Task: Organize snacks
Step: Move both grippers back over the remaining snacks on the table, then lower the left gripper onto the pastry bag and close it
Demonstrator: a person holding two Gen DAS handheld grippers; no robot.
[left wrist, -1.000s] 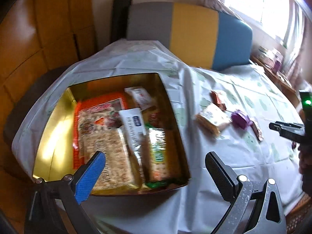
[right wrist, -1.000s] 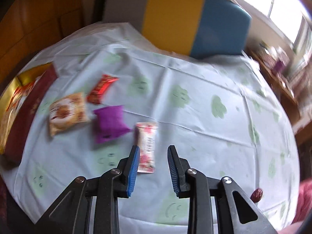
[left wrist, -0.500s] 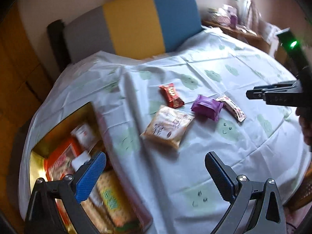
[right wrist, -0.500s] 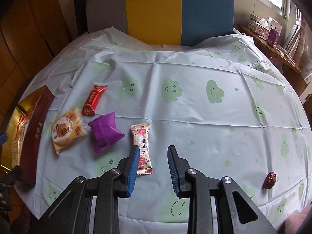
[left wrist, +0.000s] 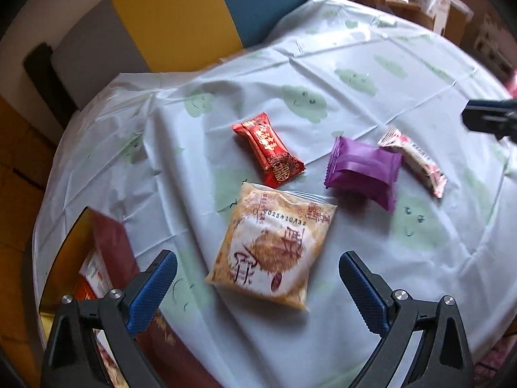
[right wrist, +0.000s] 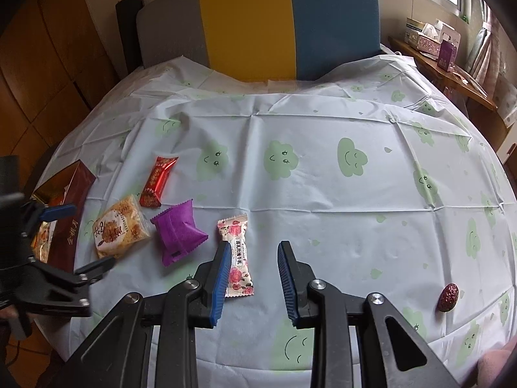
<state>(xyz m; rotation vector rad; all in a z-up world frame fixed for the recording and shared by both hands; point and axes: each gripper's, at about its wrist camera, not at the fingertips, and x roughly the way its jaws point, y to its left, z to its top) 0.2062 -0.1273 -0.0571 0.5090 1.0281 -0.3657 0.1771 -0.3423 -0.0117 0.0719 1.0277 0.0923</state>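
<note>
In the left wrist view the left claw (left wrist: 258, 274) stands wide open with nothing between its pads, poised over the orange-and-white snack bag (left wrist: 273, 245), which lies flat on the tabletop (left wrist: 323, 74) under a pale cloth printed with green clouds; just beyond that bag lies a red wrapped sweet (left wrist: 268, 148); to its right sits a purple packet (left wrist: 363, 169), and touching or just beside that a pink floral bar (left wrist: 415, 160); at the lower left the open gift box (left wrist: 110, 252) with a dark red wall and gold lining holds other snacks, only partly seen; the tip of the right claw (left wrist: 488, 119) enters at the right edge.

In the right wrist view the right claw (right wrist: 253, 278) is only narrowly open and holds nothing; the pink floral bar (right wrist: 237, 255) lies just beside its left finger (right wrist: 221, 278), partly hidden by it; the purple packet (right wrist: 177, 236), the orange-and-white snack bag (right wrist: 119, 229) and the red wrapped sweet (right wrist: 158, 181) lie further left, near the gift box (right wrist: 69, 207) at the tabletop's edge; the left claw (right wrist: 76, 239) gapes over the bag; 1 small dark red date (right wrist: 447, 296) lies well apart at the right.
</note>
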